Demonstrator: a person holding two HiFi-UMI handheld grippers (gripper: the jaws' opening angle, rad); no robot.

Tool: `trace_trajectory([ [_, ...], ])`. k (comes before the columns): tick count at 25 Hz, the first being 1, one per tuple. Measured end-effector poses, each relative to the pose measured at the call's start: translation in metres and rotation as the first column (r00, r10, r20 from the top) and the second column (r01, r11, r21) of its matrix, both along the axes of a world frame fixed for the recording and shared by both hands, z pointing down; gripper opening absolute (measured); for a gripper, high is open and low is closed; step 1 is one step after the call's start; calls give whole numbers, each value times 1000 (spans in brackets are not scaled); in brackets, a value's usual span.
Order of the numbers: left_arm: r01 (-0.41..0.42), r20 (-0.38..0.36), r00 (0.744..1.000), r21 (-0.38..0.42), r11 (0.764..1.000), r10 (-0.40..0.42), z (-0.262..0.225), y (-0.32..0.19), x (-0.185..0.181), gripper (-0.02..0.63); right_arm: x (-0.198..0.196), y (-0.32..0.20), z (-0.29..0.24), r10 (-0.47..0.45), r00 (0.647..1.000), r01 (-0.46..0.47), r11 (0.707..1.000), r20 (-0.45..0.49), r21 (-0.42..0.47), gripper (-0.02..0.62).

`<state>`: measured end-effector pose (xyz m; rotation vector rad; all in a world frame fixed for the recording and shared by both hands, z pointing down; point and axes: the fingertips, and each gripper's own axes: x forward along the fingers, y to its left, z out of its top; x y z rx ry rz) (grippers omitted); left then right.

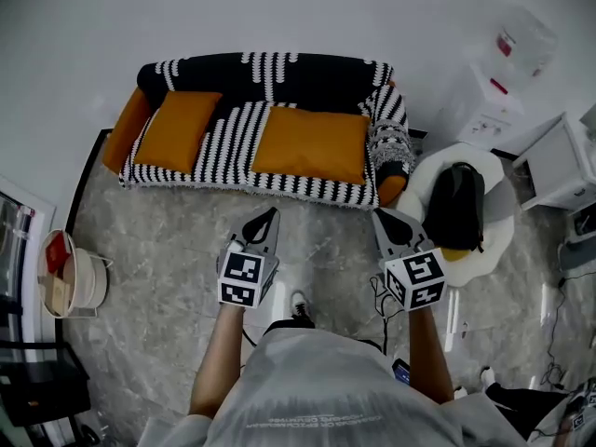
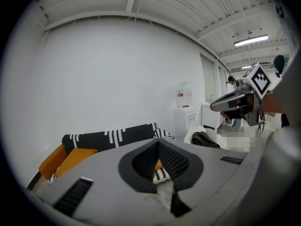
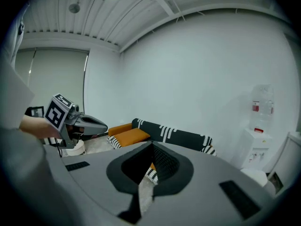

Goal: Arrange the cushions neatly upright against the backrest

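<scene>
Shirt print: a line of pale lettering (image 1: 326, 425) runs across the person's grey top, too small to read.
Left tongs: the left tongs (image 1: 269, 215) (image 2: 158, 145) are held out over the floor, tips together, nothing between them; a cube of black-and-white square markers (image 1: 246, 279) sits behind the tips.
Right tongs: the right tongs (image 1: 381, 217) (image 3: 151, 146) are level with the left pair, tips together and empty.
Floor: grey marbled floor (image 1: 177, 240) lies between the person and the sofa.
Bin: a white round bin (image 1: 86, 282) at the left holds a red item and a tan one; neither can be identified.
Sofa: the sofa (image 1: 317, 77) wears a black-and-white striped cover, with an orange arm showing at its left end.
Left cushion: an orange cushion (image 1: 177, 128) (image 3: 128, 136) lies on the seat's left half, in front of the backrest.
Right cushion: a larger orange cushion (image 1: 312, 144) lies on the seat's right half.
Worktop: a white round worktop (image 1: 494, 236) just beside the sofa's right end carries a black backpack (image 1: 456, 203).
Dispenser: a white water dispenser (image 1: 489, 101) stands against the wall, its bottle (image 1: 526, 40) on top; both bear red labels, with print that cannot be read.
</scene>
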<state>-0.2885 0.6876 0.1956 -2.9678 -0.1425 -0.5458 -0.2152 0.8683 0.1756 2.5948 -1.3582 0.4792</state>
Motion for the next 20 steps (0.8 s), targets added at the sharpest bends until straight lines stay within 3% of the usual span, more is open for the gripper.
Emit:
trace_trajectory([
  [10,-2,34,999,-9,1000,2,18,-81,71,12,83,-60,19,87,994,-87,996,71,1,-6],
  [20,15,124,992,-25,1000,-12,54,-117,133,12,151,-75,53,141,980,-135,990,142,-47,-6],
])
